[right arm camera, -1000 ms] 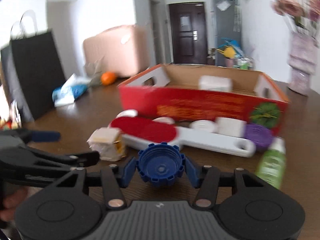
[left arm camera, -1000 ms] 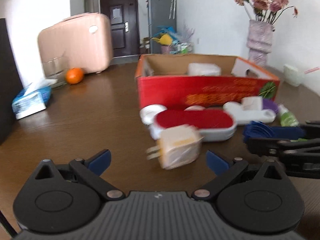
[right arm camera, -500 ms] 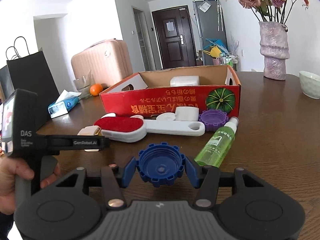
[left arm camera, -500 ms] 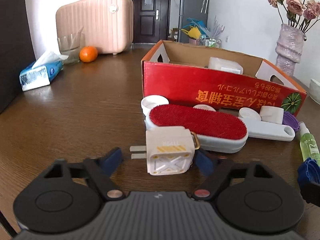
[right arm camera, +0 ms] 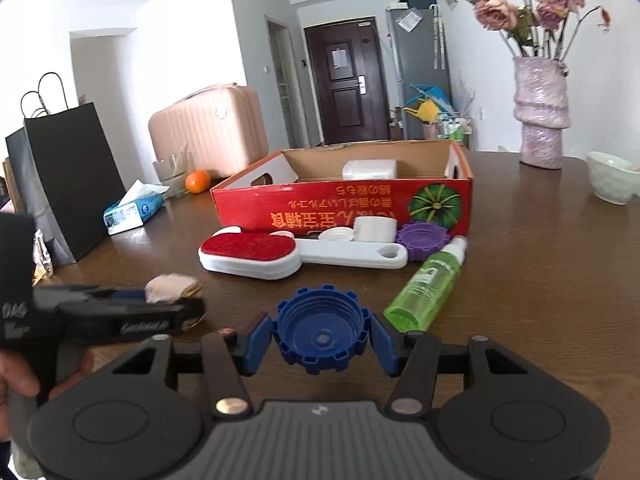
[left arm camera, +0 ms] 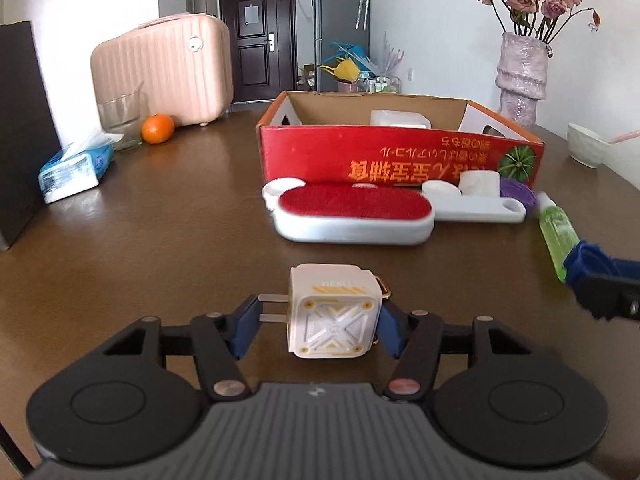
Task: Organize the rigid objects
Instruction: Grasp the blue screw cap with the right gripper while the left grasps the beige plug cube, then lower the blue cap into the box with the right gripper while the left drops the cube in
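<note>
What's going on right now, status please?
Left tool clamps white charger. Right tool grips blue cap. Red box ahead, lint brush between.

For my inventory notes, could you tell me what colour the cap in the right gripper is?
Dark blue: the cap shows best in the right wrist view, between the right gripper fingers.

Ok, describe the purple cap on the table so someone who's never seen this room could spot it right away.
Find the red cardboard box on the brown table. Along its front wall lies a row of small things; the purple cap sits at the end under the printed green pumpkin, beside a white cap and the green spray bottle. It is the only purple piece, with a notched, gear-like rim.
</note>
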Tool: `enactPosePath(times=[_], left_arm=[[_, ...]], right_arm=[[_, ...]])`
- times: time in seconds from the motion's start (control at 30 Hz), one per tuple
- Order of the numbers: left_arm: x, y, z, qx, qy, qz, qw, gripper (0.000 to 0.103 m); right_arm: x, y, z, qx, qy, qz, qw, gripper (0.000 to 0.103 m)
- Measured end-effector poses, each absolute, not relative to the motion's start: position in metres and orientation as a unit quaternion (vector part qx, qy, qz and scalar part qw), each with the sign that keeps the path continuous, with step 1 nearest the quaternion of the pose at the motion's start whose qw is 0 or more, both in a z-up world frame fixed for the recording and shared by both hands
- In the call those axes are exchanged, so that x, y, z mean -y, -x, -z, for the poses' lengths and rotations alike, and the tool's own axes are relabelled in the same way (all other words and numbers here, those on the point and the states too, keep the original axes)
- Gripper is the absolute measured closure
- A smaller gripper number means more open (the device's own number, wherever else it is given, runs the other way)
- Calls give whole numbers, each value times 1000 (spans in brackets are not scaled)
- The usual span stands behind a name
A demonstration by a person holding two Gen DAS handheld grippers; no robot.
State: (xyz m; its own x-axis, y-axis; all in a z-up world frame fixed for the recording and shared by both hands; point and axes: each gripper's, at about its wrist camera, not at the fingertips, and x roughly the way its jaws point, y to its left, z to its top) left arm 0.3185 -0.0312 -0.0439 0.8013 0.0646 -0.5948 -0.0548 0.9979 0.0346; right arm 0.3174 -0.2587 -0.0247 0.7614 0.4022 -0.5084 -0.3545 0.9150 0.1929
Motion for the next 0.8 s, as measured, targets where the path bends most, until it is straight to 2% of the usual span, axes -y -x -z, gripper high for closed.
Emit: enactPosePath(times=[0.6,0.8], left_arm=[[29,-186,-5,-242,-6,-12,970,42],[28,-177,-15,-228,-1,-9,974,42]], right_arm=[[271,-196,-2,-243,-43,-165,955,50],[273,-180,-10,-225,-45,-162,960,50]])
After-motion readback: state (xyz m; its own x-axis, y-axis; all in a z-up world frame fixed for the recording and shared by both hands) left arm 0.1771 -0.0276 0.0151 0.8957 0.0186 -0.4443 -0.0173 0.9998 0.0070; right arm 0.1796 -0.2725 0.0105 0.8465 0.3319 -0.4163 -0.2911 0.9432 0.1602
